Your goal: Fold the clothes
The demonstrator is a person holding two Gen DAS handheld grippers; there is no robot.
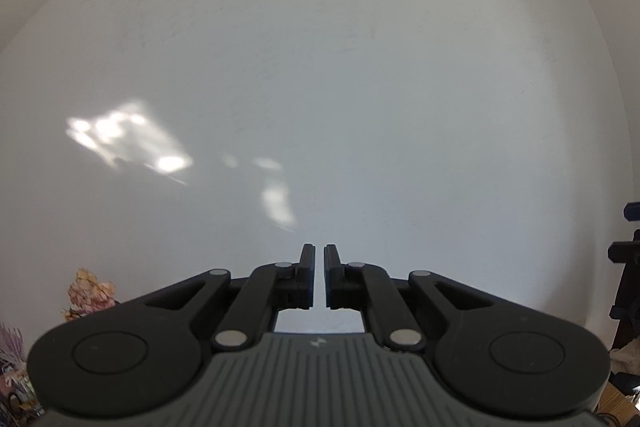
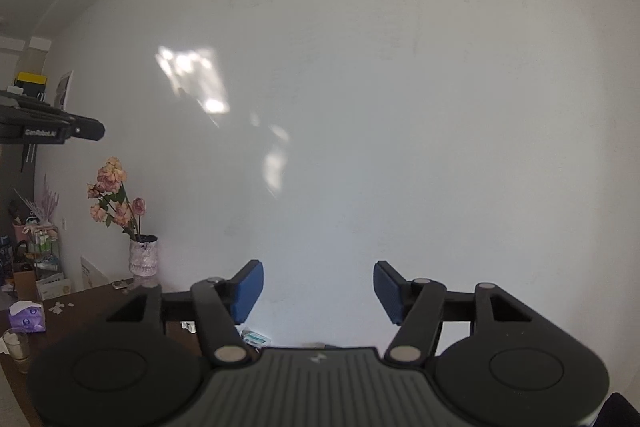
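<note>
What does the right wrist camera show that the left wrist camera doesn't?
Only the right wrist view shows the dark wooden table, the purple tissue pack and the right tool, open. Only the left wrist view shows the left tool, nearly closed and holding nothing. Both share the white wall with sunlight patches and the pink flowers. Neither shows clothes.

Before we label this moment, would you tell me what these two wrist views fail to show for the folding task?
- Clothes: in neither view; both cameras face a white wall.
- Table: right wrist view shows only a corner; the right gripper covers the rest.
- Left gripper: whether its near-closed fingers touch is unclear.
- Shelf items: at the right view's left edge, too small to identify.
</note>
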